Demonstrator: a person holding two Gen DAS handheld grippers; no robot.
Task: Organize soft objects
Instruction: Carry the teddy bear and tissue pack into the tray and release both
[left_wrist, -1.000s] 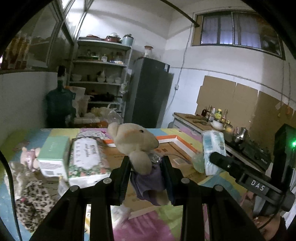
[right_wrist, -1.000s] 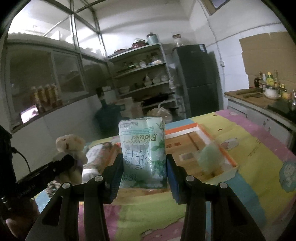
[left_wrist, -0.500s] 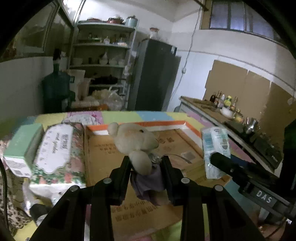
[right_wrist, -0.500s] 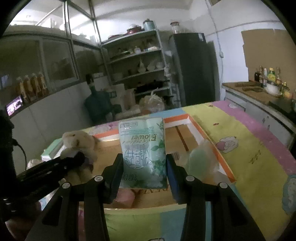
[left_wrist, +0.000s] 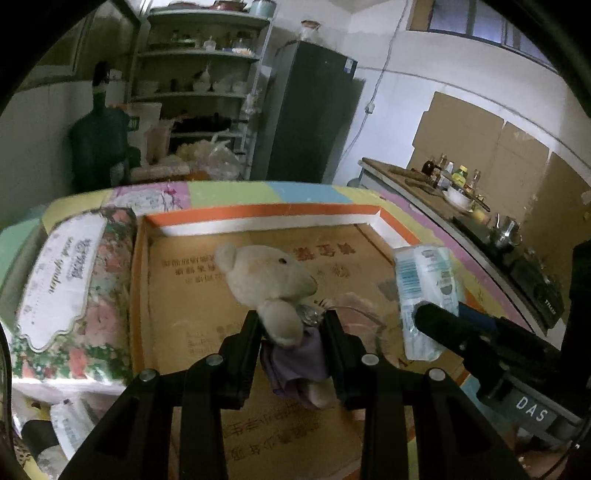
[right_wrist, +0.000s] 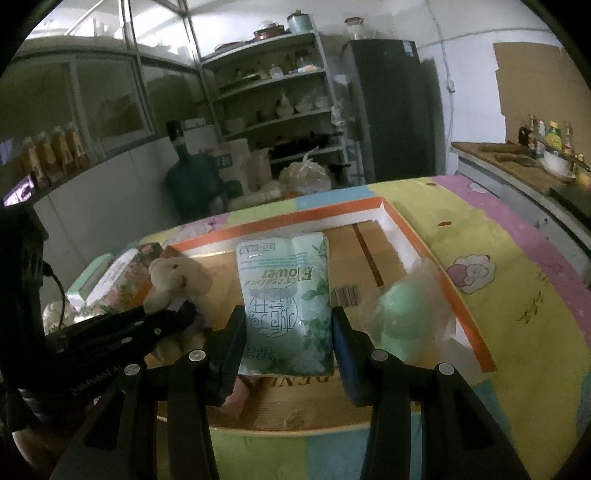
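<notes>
One plush bear (left_wrist: 267, 275); three tissue packs, one green-flowered (right_wrist: 286, 306), one floral (left_wrist: 72, 291), one mint (right_wrist: 90, 277); one bagged green sponge (right_wrist: 400, 317); one cardboard tray (left_wrist: 258, 216); two grippers (left_wrist: 291, 332) (right_wrist: 288, 332).

home kitchen – fridge (right_wrist: 391, 107), crockery shelves (right_wrist: 280, 99), stove (left_wrist: 535, 280).

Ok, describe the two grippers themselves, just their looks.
Both are black, with angular forked arms and silver screw heads. The left gripper has black pads; a black cable loops at its body. The right gripper has a blue right pad and a white "DAS" label.
</notes>
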